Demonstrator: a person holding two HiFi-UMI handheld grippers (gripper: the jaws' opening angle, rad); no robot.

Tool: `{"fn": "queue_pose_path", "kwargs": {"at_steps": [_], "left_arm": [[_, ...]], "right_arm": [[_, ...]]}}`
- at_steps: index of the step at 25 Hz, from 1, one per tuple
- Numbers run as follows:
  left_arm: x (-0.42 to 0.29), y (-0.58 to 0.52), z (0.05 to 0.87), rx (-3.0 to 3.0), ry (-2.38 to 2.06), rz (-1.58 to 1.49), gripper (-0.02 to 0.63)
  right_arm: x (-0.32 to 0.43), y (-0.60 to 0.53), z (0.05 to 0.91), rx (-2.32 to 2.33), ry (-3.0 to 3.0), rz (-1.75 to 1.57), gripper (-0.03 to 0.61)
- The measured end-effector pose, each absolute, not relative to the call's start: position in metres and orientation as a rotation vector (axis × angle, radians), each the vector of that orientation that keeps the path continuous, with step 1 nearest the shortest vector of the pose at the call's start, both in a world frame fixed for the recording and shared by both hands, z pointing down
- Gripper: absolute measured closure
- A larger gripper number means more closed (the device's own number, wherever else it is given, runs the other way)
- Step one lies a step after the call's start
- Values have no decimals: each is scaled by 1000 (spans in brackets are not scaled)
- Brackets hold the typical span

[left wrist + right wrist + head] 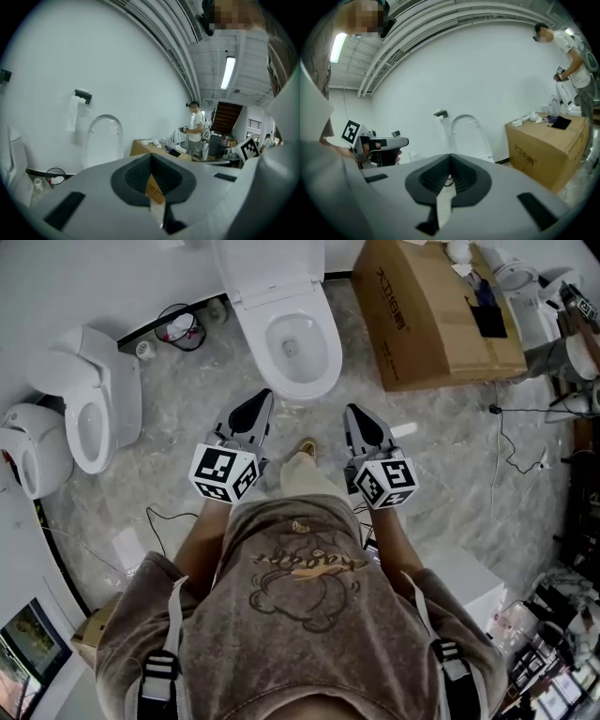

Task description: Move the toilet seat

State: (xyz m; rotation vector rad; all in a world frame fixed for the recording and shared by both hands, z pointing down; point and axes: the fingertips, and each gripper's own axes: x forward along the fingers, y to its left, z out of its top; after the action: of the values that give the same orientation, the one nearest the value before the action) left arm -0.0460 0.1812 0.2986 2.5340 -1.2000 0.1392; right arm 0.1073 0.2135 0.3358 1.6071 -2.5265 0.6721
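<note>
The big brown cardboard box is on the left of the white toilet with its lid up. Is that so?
No, the big brown cardboard box is on the right of the white toilet with its lid up, as the head view shows.

A cardboard box [441, 315] at the far right of the floor bears one line of dark print on its top face, and the same line on its side [543, 150] in the right gripper view. It seems to be Chinese characters, too small to spell out. The person's shirt [309, 606] carries a gold script word over a drawn figure, illegible
</note>
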Motion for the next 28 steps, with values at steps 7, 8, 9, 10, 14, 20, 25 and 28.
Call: {"fn": "queue_pose_path", "kwargs": {"at_steps": [7,8,9,10,14,20,25,28], "left_arm": [[-44,148,314,2489,-1310,144,604],[-45,144,316,2484,-1315,150,604],[-46,139,319,2480,-1317,157,604],[-48,134,322,2477,-1317,163,604],[-52,117,340,2471,-1313,176,604],[-51,89,363,2480,-1262,190,604],[-57,61,386,2466,-1251,223,604],[-55,47,404,2458,-1241,237,604]], "right_arm": [[120,172,350,1462,-2560,648,580],[122,167,353,1455,-2555,651,580],[124,162,357,1451,-2549,654,580],[125,156,360,1449,-2541,654,580],[122,139,373,1443,-2517,628,580],[118,113,395,1459,-2489,658,580],[115,87,416,1448,-2473,663,580],[119,73,433,1459,-2457,673,580]]}}
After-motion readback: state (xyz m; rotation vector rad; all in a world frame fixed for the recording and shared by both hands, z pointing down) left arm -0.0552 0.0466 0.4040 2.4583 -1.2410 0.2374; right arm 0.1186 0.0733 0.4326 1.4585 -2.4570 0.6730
